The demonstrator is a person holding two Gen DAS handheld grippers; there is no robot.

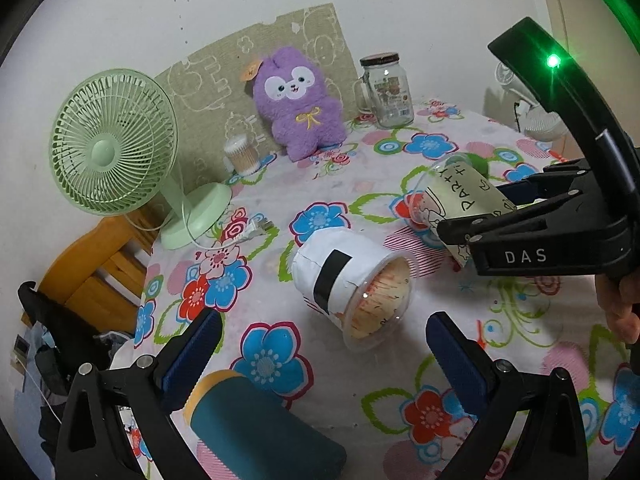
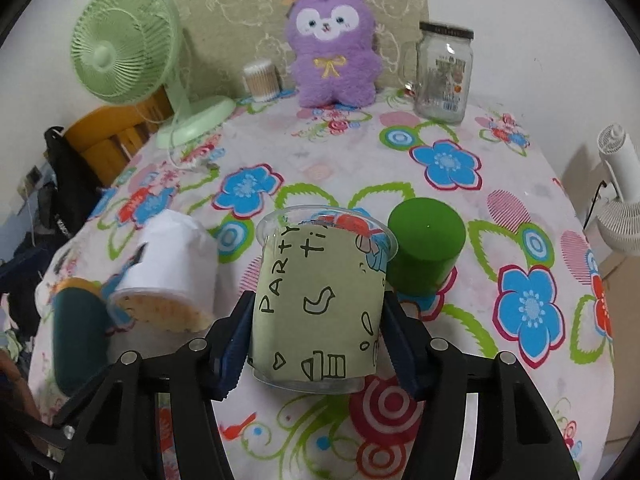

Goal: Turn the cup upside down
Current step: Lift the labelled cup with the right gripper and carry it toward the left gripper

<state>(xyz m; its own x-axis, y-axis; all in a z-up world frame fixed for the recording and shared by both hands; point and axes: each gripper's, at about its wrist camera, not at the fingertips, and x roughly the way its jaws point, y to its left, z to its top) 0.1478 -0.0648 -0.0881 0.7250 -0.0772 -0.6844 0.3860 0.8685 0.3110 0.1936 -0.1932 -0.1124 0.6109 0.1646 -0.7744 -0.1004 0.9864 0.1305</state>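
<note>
A clear plastic cup with a pale green "PARTY" label (image 2: pixel 316 304) is clamped between my right gripper's (image 2: pixel 316 344) blue pads, held tilted above the floral tablecloth (image 2: pixel 500 184); it also shows in the left wrist view (image 1: pixel 460 196). A white paper-wrapped cup (image 1: pixel 352 288) lies on its side at the table's middle, its mouth toward me; it also shows in the right wrist view (image 2: pixel 168 272). My left gripper (image 1: pixel 324 344) is open and empty just in front of it. A green cup (image 2: pixel 424 252) stands upside down beside the held cup.
A teal cup with a yellow rim (image 1: pixel 260 428) lies by my left gripper's left finger. A green desk fan (image 1: pixel 112 144), a cotton-swab box (image 1: pixel 242 154), a purple plush (image 1: pixel 298 104) and a glass jar (image 1: pixel 386 90) line the back. A wooden chair (image 1: pixel 96 264) stands left.
</note>
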